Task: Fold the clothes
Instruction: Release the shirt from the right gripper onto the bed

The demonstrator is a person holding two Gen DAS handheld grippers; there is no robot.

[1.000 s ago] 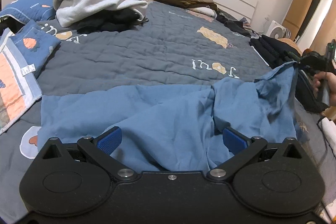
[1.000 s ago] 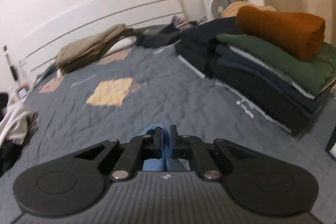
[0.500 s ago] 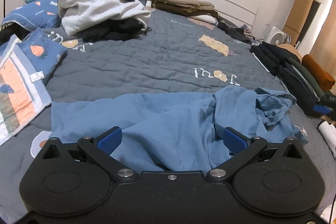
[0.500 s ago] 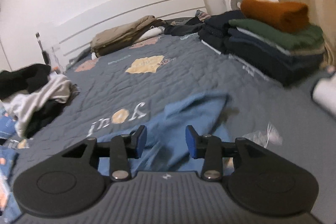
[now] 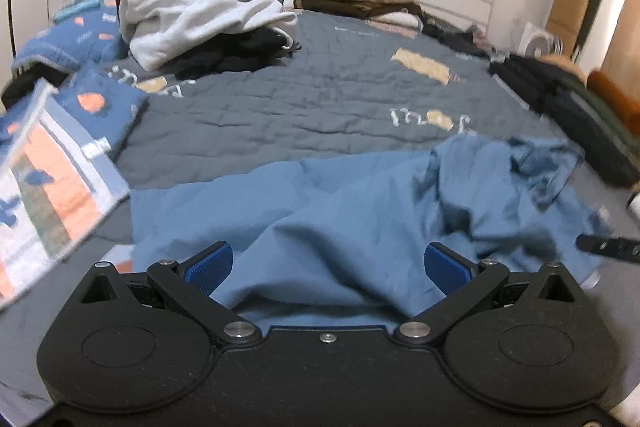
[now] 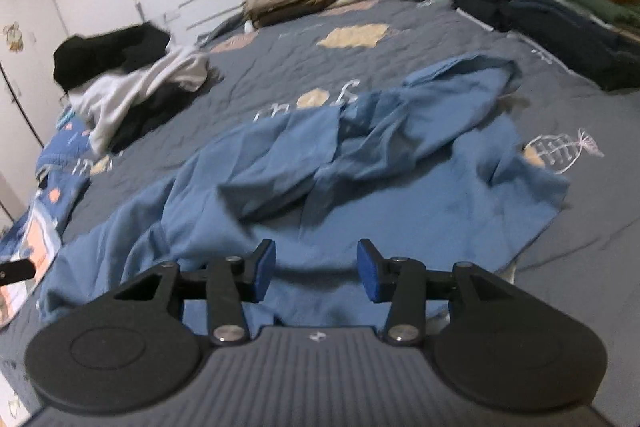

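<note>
We see a rumpled blue garment [image 6: 360, 163] spread across the near part of the grey quilted bed [image 5: 320, 95]. Our left gripper [image 5: 326, 267] has its jaws spread wide with a ridge of the blue cloth rising between them, the pads not pressing it. Our right gripper [image 6: 316, 267] is just over the garment's near edge, jaws opening, nothing pinched. A heap of black and white clothes [image 5: 192, 7] lies far left; folded stacks [image 6: 560, 7] sit far right.
</note>
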